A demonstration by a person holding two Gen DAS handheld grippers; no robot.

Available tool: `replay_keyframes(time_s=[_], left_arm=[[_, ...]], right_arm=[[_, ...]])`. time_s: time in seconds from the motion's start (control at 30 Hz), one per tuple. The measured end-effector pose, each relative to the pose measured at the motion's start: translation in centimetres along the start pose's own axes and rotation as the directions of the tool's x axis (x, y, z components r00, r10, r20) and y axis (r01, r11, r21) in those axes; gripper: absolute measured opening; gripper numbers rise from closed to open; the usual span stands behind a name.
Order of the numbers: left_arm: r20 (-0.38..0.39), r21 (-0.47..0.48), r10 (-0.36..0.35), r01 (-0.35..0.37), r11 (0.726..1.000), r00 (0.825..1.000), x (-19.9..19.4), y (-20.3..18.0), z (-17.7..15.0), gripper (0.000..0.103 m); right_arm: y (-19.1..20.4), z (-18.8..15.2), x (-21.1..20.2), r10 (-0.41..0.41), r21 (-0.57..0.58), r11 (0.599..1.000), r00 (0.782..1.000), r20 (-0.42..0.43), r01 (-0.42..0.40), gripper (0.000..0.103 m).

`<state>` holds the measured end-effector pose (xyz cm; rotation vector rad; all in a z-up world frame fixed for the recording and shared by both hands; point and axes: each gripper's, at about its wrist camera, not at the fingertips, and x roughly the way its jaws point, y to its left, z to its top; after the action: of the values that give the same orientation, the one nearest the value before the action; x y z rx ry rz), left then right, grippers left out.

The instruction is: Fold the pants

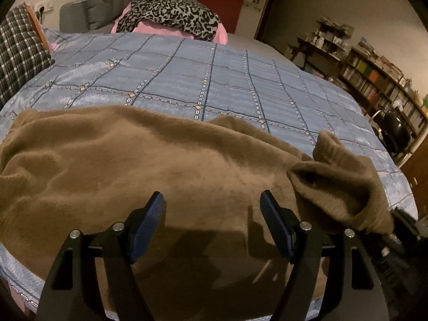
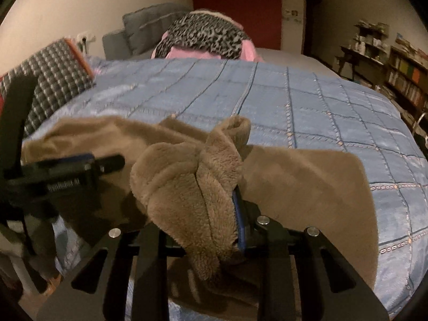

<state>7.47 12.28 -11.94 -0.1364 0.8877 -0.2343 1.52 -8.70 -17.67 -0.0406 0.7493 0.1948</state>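
Note:
Brown fleece pants lie spread across the near part of a bed with a blue checked quilt. My left gripper hovers just above the pants, open, with nothing between its blue pads. In the right wrist view my right gripper is shut on a bunched fold of the pants, lifted off the flat part. Fabric hides its left finger; the blue right pad shows. That raised fold appears at the right of the left wrist view. The left gripper shows side-on at the left.
A leopard-print and pink pile of clothes sits at the far side of the bed. A plaid pillow lies at the far left. Bookshelves and a black chair stand right of the bed, beyond its edge.

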Motion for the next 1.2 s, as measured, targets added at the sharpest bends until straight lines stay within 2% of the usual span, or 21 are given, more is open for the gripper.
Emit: replay_keyframes(time_s=[0.17, 0.2, 0.3, 0.33, 0.47, 0.7, 0.77, 0.83, 0.97, 1.07, 1.13, 1.2], left_arm=[[-0.015, -0.006, -0.025, 0.025, 1.0, 1.0, 0.3, 0.2, 0.2, 0.074], [-0.02, -0.011, -0.034, 0.034, 0.999, 0.999, 0.4, 0.1, 0.4, 0.078], [-0.025, -0.022, -0.063, 0.063, 0.998, 0.998, 0.4, -0.3, 0.7, 0.08], [-0.024, -0.02, -0.064, 0.064, 0.998, 0.998, 0.4, -0.4, 0.7, 0.08], [-0.021, 0.007, -0.07, 0.07, 0.998, 0.997, 0.1, -1.2, 1.2, 0.08], [-0.037, -0.002, -0.1, 0.1, 0.995, 0.994, 0.2, -1.6, 2.6, 0.08], [-0.05, -0.01, -0.123, 0.123, 0.992, 0.991, 0.3, -1.8, 2.8, 0.081], [-0.063, -0.012, -0.144, 0.144, 0.99, 0.988, 0.4, -2.0, 3.1, 0.087], [-0.086, 0.016, -0.156, 0.158, 0.987, 0.984, 0.7, -3.0, 3.2, 0.087], [-0.12, 0.029, -0.178, 0.182, 0.983, 0.977, 1.3, -4.0, 2.9, 0.087], [-0.141, 0.037, -0.188, 0.195, 0.98, 0.972, 1.7, -4.7, 2.8, 0.087], [-0.158, 0.05, -0.196, 0.206, 0.977, 0.968, 2.1, -5.5, 2.7, 0.087]], right_arm=[[1.5, -1.9, 0.5, 0.013, -0.096, 0.995, 0.999, -0.031, -0.016, 0.037], [1.8, -2.3, 0.6, 0.022, -0.109, 0.994, 0.999, -0.038, -0.026, 0.039], [2.2, -3.4, 0.7, 0.04, -0.15, 0.987, 0.997, -0.058, -0.049, 0.05], [2.3, -3.6, 0.6, 0.068, -0.159, 0.984, 0.996, -0.06, -0.077, 0.057], [2.4, -3.7, -0.8, 0.086, -0.178, 0.98, 0.996, -0.009, -0.087, 0.058], [1.4, -2.3, -1.7, 0.178, -0.12, 0.977, 0.984, 0.018, -0.174, 0.059], [1.7, -2.1, -1.6, 0.236, -0.13, 0.964, 0.972, 0.007, -0.233, 0.059], [2.7, -2.4, -1.4, 0.283, -0.175, 0.943, 0.959, -0.023, -0.283, 0.059], [3.8, -3.5, -1.2, 0.351, -0.218, 0.907, 0.933, -0.081, -0.36, 0.059], [3.4, -3.3, -2.1, 0.446, -0.181, 0.87, 0.889, -0.109, -0.459, 0.059], [2.5, -2.9, -3.0, 0.492, -0.148, 0.853, 0.865, -0.092, -0.501, 0.059], [1.2, -2.4, -3.6, 0.508, -0.102, 0.853, 0.859, -0.063, -0.512, 0.059]])
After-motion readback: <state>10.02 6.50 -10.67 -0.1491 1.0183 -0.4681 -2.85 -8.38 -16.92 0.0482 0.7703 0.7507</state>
